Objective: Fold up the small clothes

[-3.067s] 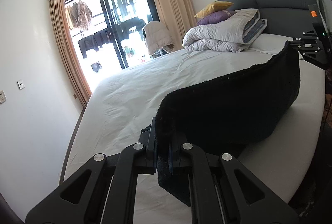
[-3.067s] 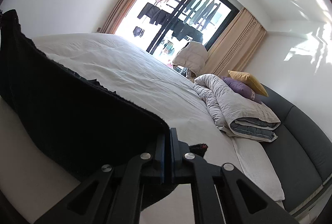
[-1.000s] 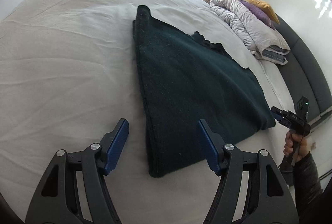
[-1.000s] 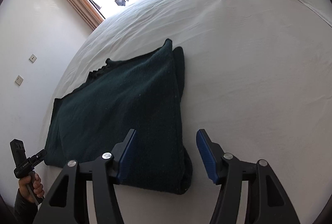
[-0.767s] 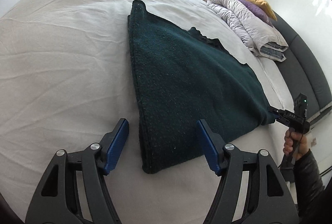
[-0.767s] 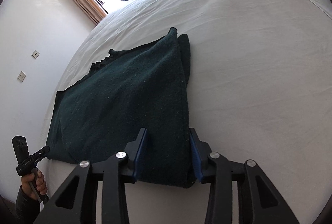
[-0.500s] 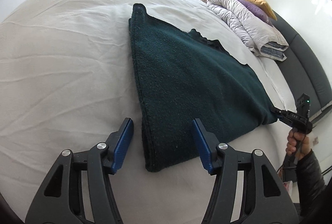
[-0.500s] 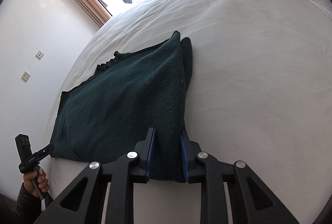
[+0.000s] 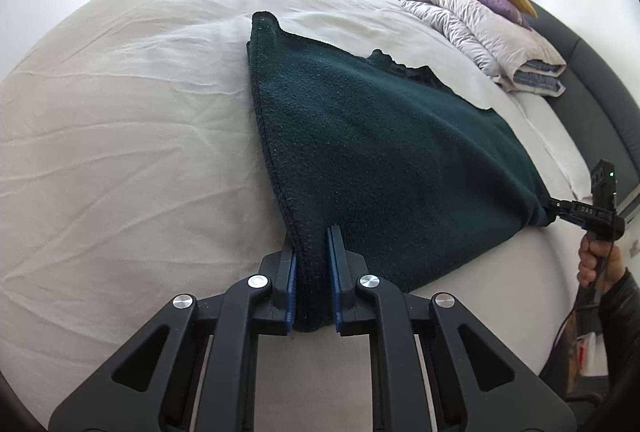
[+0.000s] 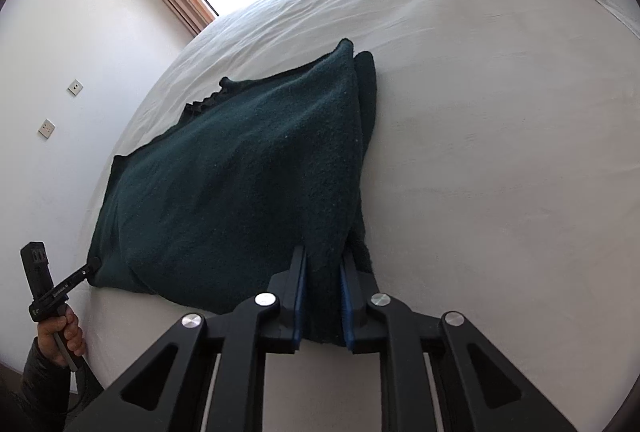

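Spread across the white bed [image 9: 120, 135], doubled over on itself and lying flat: the dark green fleece garment [image 9: 372, 151], two layers showing at the far corner in the right wrist view. Kept low on the sheet, probably so the layers stay aligned for the next fold. Further up by the grey headboard [image 9: 600, 83], well apart from the work, a rolled quilt [image 9: 480, 27] with purple and yellow pillows stacked behind. Now down to the near edge: left hand-held gripper [image 9: 312, 272] clamped on the near-left corner, blue pads [image 9: 292, 284] nearly together, a thick wad of fleece squeezed between them. Same story at the other end: right hand-held gripper [image 10: 324, 296] pinched onto the near-right corner, jaws drawn in tight on the bunched layers, its tip seen from the left wrist view biting the far corner of the cloth. Both near corners gripped, fabric slightly taut between them, looks set for lifting and carrying over toward the far edge. Risk, most likely, of the lower layer slipping out.
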Motion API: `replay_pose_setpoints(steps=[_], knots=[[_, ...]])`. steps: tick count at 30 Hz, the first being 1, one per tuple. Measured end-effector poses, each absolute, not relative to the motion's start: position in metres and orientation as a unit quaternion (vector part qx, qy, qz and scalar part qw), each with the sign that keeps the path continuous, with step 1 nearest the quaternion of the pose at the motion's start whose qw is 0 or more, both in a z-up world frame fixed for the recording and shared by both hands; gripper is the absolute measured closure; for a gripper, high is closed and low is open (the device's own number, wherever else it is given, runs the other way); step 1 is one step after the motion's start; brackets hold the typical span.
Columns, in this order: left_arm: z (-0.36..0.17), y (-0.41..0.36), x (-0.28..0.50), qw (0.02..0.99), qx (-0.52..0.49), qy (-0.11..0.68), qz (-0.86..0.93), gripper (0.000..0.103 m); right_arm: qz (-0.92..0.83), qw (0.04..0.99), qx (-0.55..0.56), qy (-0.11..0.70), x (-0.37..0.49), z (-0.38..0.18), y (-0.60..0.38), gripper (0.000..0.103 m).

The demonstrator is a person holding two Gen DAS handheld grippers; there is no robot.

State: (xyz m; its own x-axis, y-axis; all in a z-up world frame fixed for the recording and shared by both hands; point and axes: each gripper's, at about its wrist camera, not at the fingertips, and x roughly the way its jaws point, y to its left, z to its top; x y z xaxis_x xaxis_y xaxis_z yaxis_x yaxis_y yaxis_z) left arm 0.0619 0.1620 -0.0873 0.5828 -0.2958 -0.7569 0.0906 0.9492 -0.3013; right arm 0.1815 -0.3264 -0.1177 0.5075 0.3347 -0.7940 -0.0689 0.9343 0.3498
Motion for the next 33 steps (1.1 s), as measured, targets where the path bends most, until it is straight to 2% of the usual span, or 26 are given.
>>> replay_pose_setpoints(steps=[11, 16, 21, 23, 24, 25, 27, 33], knots=[[-0.079, 0.173, 0.072, 0.889, -0.087, 0.437, -0.100, 0.094, 0.069, 0.878, 0.081, 0.466, 0.188, -0.086, -0.338, 0.096], [-0.081, 0.179, 0.084, 0.886, -0.077, 0.446, -0.099, 0.094, 0.061, 0.857, 0.094, 0.503, 0.192, -0.114, -0.341, 0.096], [-0.092, 0.187, 0.081, 0.885, -0.101, 0.444, -0.096, 0.094, 0.067, 0.860, 0.138, 0.487, 0.182, -0.121, -0.350, 0.095], [-0.092, 0.189, 0.080, 0.887, -0.112, 0.436, -0.102, 0.093, 0.064, 0.861, 0.135, 0.487, 0.179, -0.117, -0.352, 0.092], [-0.092, 0.191, 0.079, 0.885, -0.122, 0.436, -0.111, 0.093, 0.061, 0.862, 0.135, 0.484, 0.176, -0.113, -0.354, 0.085], [-0.092, 0.194, 0.078, 0.881, -0.132, 0.439, -0.117, 0.089, 0.055, 0.864, 0.136, 0.482, 0.174, -0.110, -0.354, 0.069], [-0.091, 0.198, 0.076, 0.876, -0.144, 0.444, -0.122, 0.088, 0.041, 0.873, 0.132, 0.467, 0.167, -0.097, -0.357, 0.055], [-0.072, 0.205, 0.059, 0.887, -0.136, 0.431, -0.092, 0.078, 0.060, 0.897, 0.123, 0.421, 0.196, -0.063, -0.350, 0.055]])
